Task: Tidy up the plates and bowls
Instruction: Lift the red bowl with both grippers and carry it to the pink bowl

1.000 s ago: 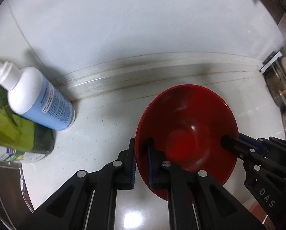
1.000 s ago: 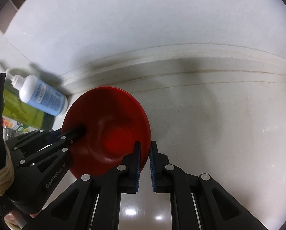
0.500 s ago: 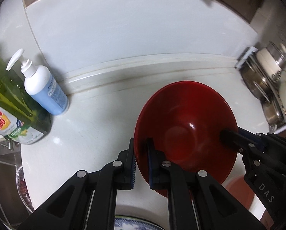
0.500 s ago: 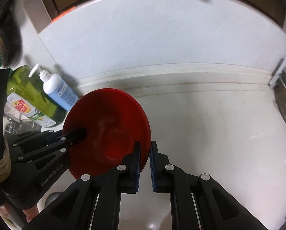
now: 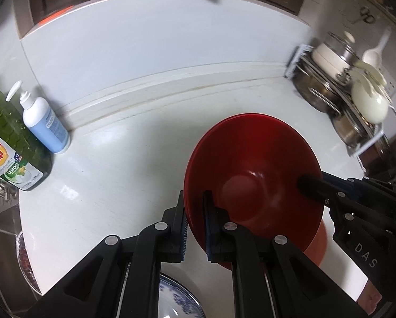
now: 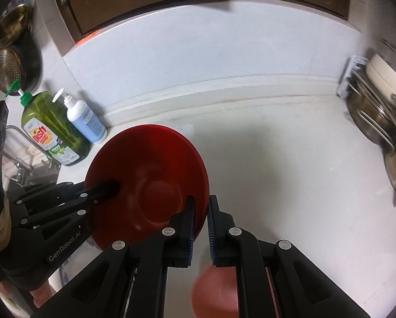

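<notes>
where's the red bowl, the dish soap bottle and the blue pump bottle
red bowl (image 5: 251, 175): left wrist view, on its inner wall above the flat bottom.
dish soap bottle (image 6: 52, 127): right wrist view, on the green body above the label.
blue pump bottle (image 5: 45, 127): left wrist view, on the blue label.

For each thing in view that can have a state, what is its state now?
red bowl: upright, gripped at two opposite rim points
left gripper: shut on the bowl's rim
right gripper: shut on the bowl's rim
dish soap bottle: standing, cap on
pump bottle: standing beside the soap
blue patterned plate: lying flat, mostly hidden
</notes>
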Demonstrator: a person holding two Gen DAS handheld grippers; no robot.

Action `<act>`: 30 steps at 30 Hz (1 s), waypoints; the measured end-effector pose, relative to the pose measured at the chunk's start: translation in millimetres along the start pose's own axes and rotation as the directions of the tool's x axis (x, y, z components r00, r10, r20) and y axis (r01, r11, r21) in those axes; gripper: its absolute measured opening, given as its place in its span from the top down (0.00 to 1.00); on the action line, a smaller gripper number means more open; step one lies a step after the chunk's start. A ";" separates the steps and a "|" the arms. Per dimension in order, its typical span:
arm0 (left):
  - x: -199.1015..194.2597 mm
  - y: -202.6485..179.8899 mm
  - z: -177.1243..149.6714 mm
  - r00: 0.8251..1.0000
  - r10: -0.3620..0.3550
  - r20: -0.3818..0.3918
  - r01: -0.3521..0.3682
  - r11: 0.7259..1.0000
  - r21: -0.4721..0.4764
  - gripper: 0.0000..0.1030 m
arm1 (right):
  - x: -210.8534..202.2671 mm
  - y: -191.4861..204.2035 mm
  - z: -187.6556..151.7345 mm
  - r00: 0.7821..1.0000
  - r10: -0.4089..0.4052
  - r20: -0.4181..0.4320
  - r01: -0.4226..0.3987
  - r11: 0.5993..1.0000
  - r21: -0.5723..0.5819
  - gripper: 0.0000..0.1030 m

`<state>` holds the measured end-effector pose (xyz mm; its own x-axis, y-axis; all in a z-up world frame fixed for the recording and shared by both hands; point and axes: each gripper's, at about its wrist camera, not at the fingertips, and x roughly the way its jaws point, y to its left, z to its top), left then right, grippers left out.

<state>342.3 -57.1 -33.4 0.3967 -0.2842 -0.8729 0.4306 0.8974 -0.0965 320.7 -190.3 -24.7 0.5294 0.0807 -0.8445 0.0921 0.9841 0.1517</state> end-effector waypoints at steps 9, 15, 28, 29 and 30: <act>-8.1 -38.2 -24.7 0.999 -0.035 -0.012 0.035 0.999 0.039 0.88 | -31.8 -28.4 -36.4 0.999 -0.024 0.022 0.024 0.999 0.030 0.90; -4.0 -57.2 -38.8 0.997 -0.058 -0.043 0.061 0.997 0.053 0.88 | -42.7 -45.7 -56.7 0.999 -0.032 0.015 0.032 0.998 0.053 0.90; 18.5 -86.2 -62.0 0.989 -0.071 -0.129 0.079 0.995 0.055 0.88 | -36.1 -80.8 -93.9 0.997 -0.045 -0.057 0.051 0.994 0.093 0.89; 21.0 -87.6 -64.2 0.988 -0.069 -0.139 0.077 0.996 0.053 0.88 | -34.8 -82.7 -95.2 0.997 -0.044 -0.063 0.050 0.994 0.094 0.89; 22.2 -87.6 -65.5 0.987 -0.069 -0.143 0.077 0.996 0.052 0.88 | -32.8 -84.3 -97.2 0.997 -0.044 -0.070 0.050 0.995 0.090 0.89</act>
<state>260.3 -119.9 -75.6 0.2460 -0.2941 -0.9236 0.5013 0.8541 -0.1385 213.7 -260.6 -59.7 0.4642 0.0482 -0.8844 0.1941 0.9687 0.1547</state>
